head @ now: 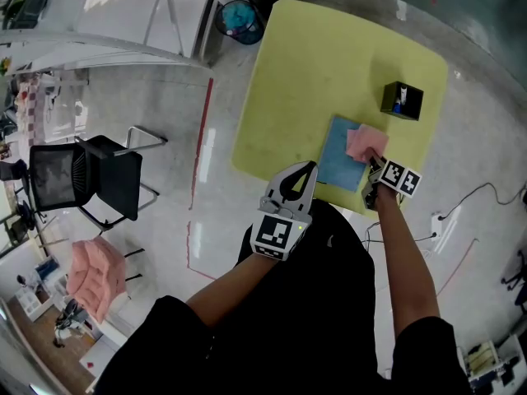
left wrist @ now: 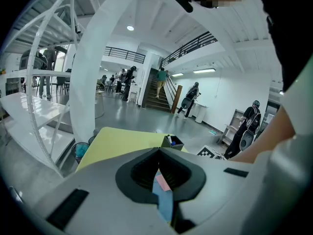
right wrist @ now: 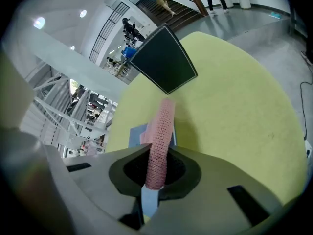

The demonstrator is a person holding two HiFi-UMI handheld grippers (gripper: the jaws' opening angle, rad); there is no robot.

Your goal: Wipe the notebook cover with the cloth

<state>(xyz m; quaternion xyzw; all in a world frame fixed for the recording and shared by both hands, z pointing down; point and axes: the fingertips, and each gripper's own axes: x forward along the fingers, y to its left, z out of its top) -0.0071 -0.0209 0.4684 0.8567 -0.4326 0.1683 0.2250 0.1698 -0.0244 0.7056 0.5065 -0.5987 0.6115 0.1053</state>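
Only the head view shows the blue notebook whole. It is laid on the yellow table near the front edge, its long axis running away from the person and its near end swung slightly left. The pink cloth is spread over its far right corner, and a black box is set farther back. The grip is shown only in the right gripper view: the jaws of the right gripper are closed on a folded edge of the cloth. In the left gripper view the jaws of the left gripper are pressed together, empty, short of the table. A staircase is seen far behind. Black-and-white square markers are carried on both grippers.
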